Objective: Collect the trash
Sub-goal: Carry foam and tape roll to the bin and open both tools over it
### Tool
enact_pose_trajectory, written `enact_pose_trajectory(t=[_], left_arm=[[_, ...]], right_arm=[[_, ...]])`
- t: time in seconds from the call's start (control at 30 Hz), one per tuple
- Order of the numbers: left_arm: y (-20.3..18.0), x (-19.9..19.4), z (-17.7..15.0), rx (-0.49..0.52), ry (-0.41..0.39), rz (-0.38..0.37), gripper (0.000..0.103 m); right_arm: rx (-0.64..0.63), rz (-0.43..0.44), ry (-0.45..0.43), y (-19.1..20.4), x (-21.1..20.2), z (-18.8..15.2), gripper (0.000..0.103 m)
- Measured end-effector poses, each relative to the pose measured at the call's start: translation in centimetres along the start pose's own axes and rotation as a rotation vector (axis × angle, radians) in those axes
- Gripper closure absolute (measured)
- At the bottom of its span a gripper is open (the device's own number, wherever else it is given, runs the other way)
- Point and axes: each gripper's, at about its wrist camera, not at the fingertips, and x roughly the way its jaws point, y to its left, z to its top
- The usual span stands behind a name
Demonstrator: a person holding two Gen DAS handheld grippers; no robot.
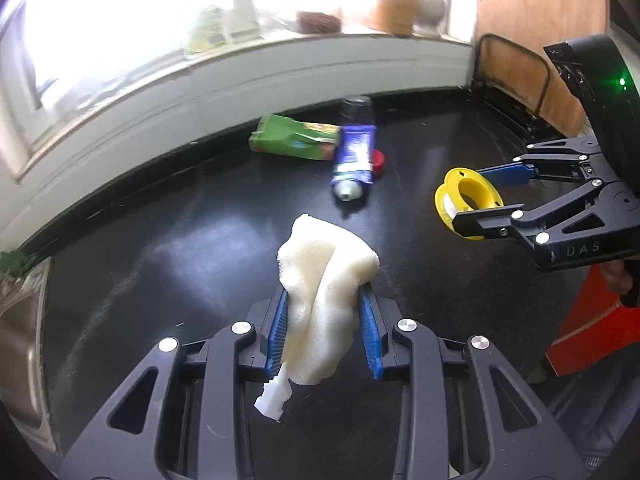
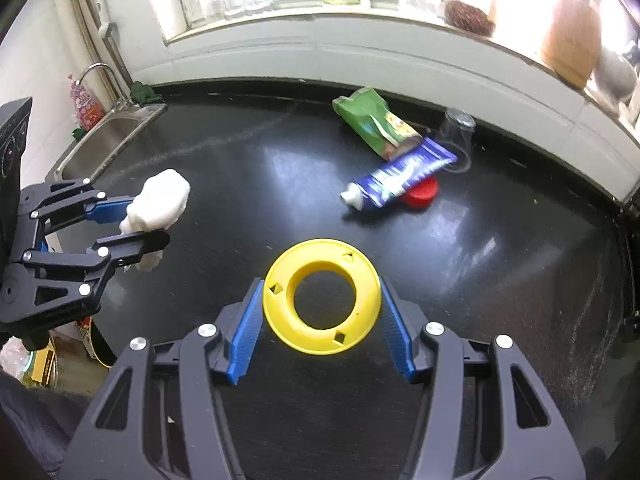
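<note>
Kitchen, bright window with cluttered sill behind; black glossy surface (image 2: 224, 184) along the wall, steel sink (image 2: 108, 136) at its far left end.

Item 1. White foam scrap (image 1: 324, 300), crumpled, with a small white plastic bit hanging below it. Location: pinched between the blue pads of the left hand-held gripper (image 1: 325, 330), lifted clear of the surface. Handling, judged: very light, soft, squashes under the pads; any hold across its bulk serves, little risk of slipping.

Item 2. Yellow plastic spool (image 2: 322, 296), empty reel with wide flanges and open centre. Location: between the pads of the right hand-held gripper (image 2: 322, 322), which presses on its rim from both sides, held above the surface. Handling, judged: light, stiff, smooth; the round rim could roll or slip out of a flat grip, so a hold across the full width of the flange is safest.

Item 3. Blue toothpaste tube (image 2: 404, 180), lying on the surface, white neck toward the camera, resting across a red lid (image 2: 420, 196). Handling, judged: soft, partly flattened; take across the body.

Item 4. Green foil packet (image 2: 374, 124), crumpled, near the wall, touching the tube's tail. Light, crinkly.

Item 5. Clear plastic cup (image 2: 458, 136), upside down, just beside the tube. Thin, easily crushed.
</note>
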Motion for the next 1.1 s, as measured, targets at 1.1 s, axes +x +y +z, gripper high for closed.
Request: enact_pose_trajectory(t=[1.1], left_arm=[[19.1, -19.9, -39.4, -0.920, 0.170, 0.545, 0.071]], right_arm=[[-0.660, 0.595, 0.337, 52.7, 9.6, -6.7, 0.048]])
